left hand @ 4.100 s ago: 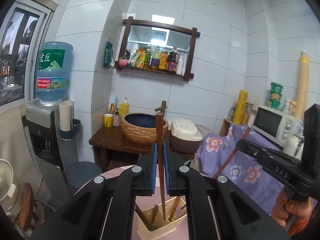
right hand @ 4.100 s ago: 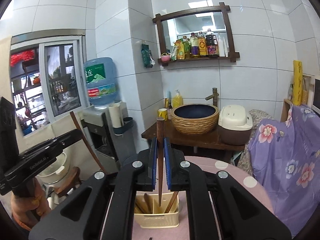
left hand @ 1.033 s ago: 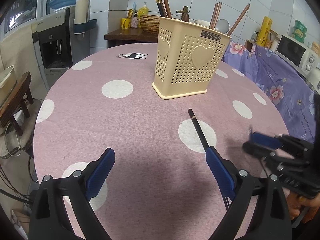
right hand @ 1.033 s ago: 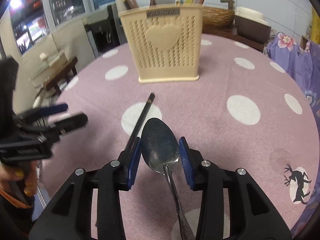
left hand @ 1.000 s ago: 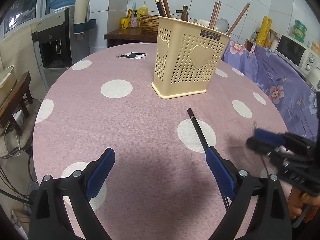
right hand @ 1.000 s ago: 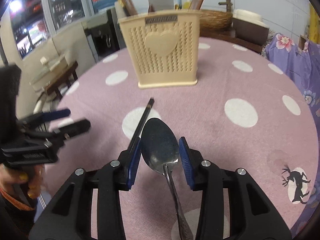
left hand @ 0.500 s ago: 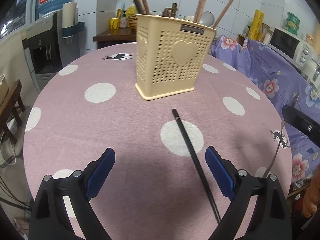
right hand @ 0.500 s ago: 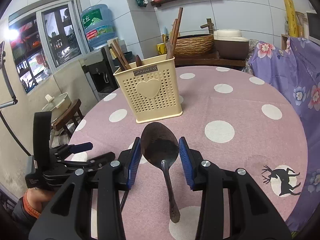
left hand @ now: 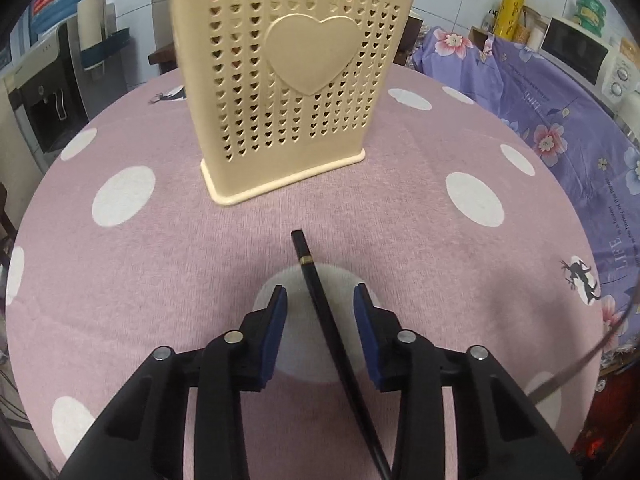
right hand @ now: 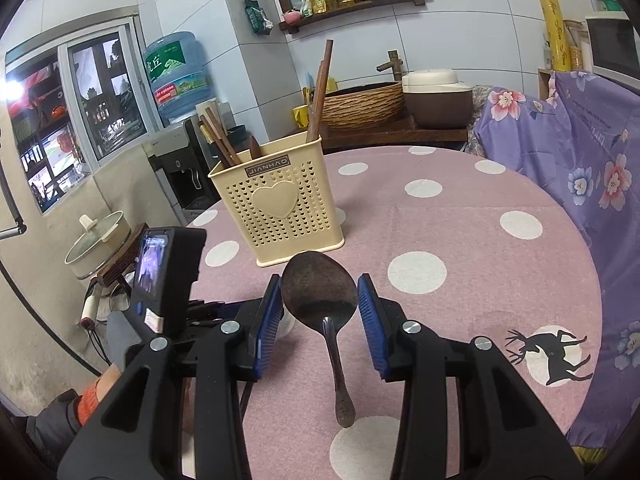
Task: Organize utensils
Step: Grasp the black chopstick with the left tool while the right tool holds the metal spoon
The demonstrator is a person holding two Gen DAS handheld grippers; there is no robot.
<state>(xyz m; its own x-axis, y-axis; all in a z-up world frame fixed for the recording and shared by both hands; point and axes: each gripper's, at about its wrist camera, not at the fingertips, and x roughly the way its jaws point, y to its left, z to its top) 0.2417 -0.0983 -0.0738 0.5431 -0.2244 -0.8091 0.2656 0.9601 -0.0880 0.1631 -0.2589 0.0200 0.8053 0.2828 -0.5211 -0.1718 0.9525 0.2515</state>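
Note:
A cream perforated utensil basket (left hand: 288, 80) stands on the pink dotted table (left hand: 160, 264); in the right wrist view the basket (right hand: 280, 208) holds several wooden chopsticks (right hand: 320, 88). A black chopstick (left hand: 320, 304) lies on the table between the blue pads of my left gripper (left hand: 319, 308), which is open around it, not touching. My right gripper (right hand: 319, 296) is shut on the bowl of a metal spoon (right hand: 320, 292), held above the table, handle hanging toward me. The left gripper's body (right hand: 168, 276) shows at the left of the right wrist view.
A purple floral cloth (right hand: 580, 152) covers furniture right of the table. Behind the table are a wooden stand with a woven basin (right hand: 360, 104) and a rice cooker (right hand: 436, 96), and a water dispenser (right hand: 176, 80). A pot (right hand: 98, 240) sits on a stool at left.
My left gripper has moved forward over the black chopstick and narrowed its jaws around it. My right gripper has lifted the spoon higher above the table.

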